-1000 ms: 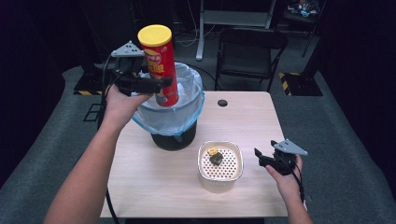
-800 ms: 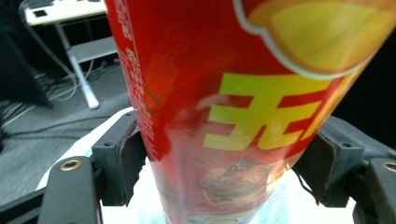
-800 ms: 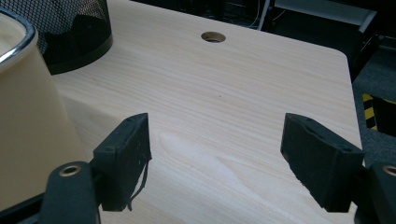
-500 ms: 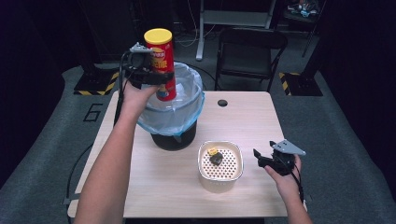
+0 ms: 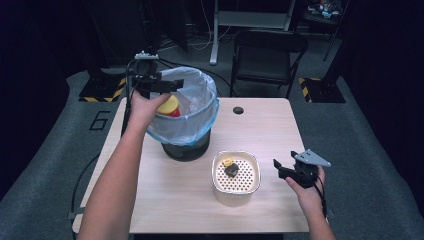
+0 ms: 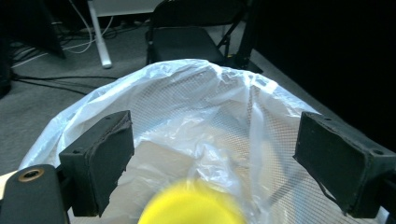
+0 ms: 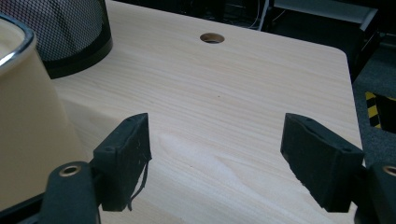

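Note:
A red can with a yellow lid (image 5: 169, 106) stands low inside the black mesh bin (image 5: 186, 148), which is lined with a pale plastic bag (image 5: 200, 107). My left gripper (image 5: 167, 85) hangs over the bin's left rim, open, with nothing between its jaws. In the left gripper view the yellow lid (image 6: 191, 207) is a blur below the left gripper (image 6: 219, 158), and the bag (image 6: 205, 107) lies beyond. My right gripper (image 5: 280, 169) rests open at the table's right edge. In the right gripper view the right gripper (image 7: 219, 158) has bare tabletop between its jaws.
A cream perforated container (image 5: 250, 192) sits mid-table, holding a small yellow piece (image 5: 227, 161) and a dark piece (image 5: 231, 170). Its wall (image 7: 28, 121) shows in the right gripper view beside the bin's base (image 7: 70, 42). The wooden table (image 5: 260, 130) has a cable hole (image 5: 238, 110). A black chair (image 5: 267, 55) stands behind.
The left gripper held the can upright above the bin; it has come down over the rim and opened, and the can has dropped into the bin. The right gripper has stayed put.

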A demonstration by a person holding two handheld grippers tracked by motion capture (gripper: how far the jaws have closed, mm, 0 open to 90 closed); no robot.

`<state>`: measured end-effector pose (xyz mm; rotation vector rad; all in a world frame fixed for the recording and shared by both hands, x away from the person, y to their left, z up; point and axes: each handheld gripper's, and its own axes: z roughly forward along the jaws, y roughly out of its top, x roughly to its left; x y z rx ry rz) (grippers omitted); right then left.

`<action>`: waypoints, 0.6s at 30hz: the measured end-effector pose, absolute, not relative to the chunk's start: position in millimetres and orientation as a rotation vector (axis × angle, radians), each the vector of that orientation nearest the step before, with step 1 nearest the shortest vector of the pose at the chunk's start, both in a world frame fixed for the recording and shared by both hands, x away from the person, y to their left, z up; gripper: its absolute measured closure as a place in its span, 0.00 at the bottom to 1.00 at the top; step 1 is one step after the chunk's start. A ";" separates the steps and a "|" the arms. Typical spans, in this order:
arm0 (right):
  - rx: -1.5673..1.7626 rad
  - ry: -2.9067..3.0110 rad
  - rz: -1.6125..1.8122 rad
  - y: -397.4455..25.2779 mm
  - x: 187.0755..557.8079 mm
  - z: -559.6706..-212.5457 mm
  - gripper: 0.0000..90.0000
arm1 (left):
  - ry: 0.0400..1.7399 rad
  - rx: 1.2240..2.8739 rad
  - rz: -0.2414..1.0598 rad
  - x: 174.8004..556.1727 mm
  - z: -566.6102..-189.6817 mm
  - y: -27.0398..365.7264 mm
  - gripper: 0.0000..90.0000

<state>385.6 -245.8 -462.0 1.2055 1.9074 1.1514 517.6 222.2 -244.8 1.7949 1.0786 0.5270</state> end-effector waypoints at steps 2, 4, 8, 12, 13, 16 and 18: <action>1.204 1.909 1.148 -245.5 385.1 -461.9 0.26 | 1.072 1.808 0.537 514.0 -244.1 224.1 0.13; 1.201 1.911 1.147 -245.4 385.7 -462.6 0.26 | 1.057 1.808 0.536 510.3 -243.0 226.2 0.13; 1.197 1.909 1.145 -245.0 385.4 -461.6 0.26 | 1.007 1.796 0.535 494.9 -237.0 233.1 0.13; 1.201 1.909 1.153 -244.4 386.6 -460.8 0.26 | 0.958 1.822 0.523 476.8 -235.3 243.3 0.13; 1.201 1.908 1.152 -244.1 386.7 -460.9 0.26 | 0.948 1.820 0.530 468.9 -235.8 248.2 0.13; 1.203 1.905 1.158 -242.8 388.3 -460.1 0.26 | 0.930 1.796 0.502 446.4 -240.2 266.2 0.13; 1.196 1.911 1.151 -242.6 388.8 -460.1 0.26 | 0.932 1.791 0.516 435.3 -243.1 275.7 0.13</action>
